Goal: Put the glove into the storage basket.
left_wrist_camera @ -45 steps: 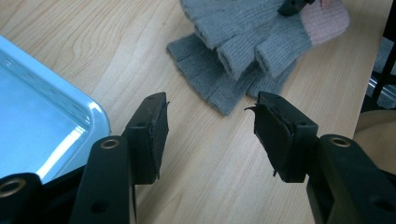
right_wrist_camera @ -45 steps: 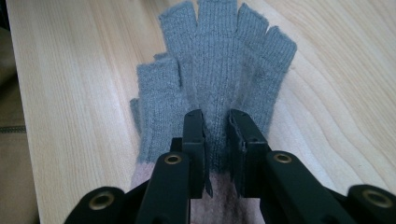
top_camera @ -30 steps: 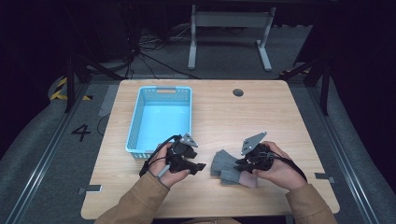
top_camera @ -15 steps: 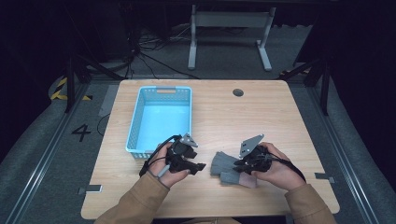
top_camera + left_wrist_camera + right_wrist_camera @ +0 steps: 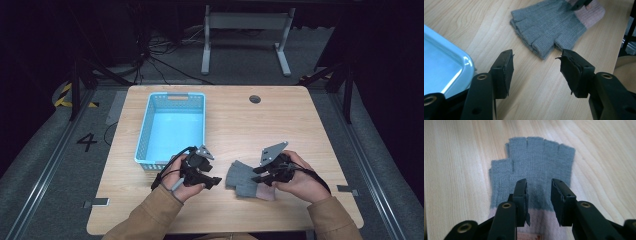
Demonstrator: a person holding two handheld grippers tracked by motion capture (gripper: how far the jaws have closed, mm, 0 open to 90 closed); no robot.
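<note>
Near the table's (image 5: 320, 120) front edge lies the grey glove (image 5: 534, 170); the right gripper (image 5: 539, 202), jaws just opening, straddles its palm ungripped; left gripper (image 5: 536, 72) waits released. Next likely: regrip toward the blue basket (image 5: 145, 130)

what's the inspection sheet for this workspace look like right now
surface: wooden table, round hole near its far edge.
job's things: grey fingerless gloves with pink cuffs, stacked flat; blue basket holds nothing.
clutter: nothing seen.
grippers: left tongs open, short of the gloves; right tongs over the top glove, jaws apart after just opening, not pinching it.
cables: black lead loops from left tongs; floor cables behind table.
surroundings: dark room, grey frame legs, floor marked 4.
</note>
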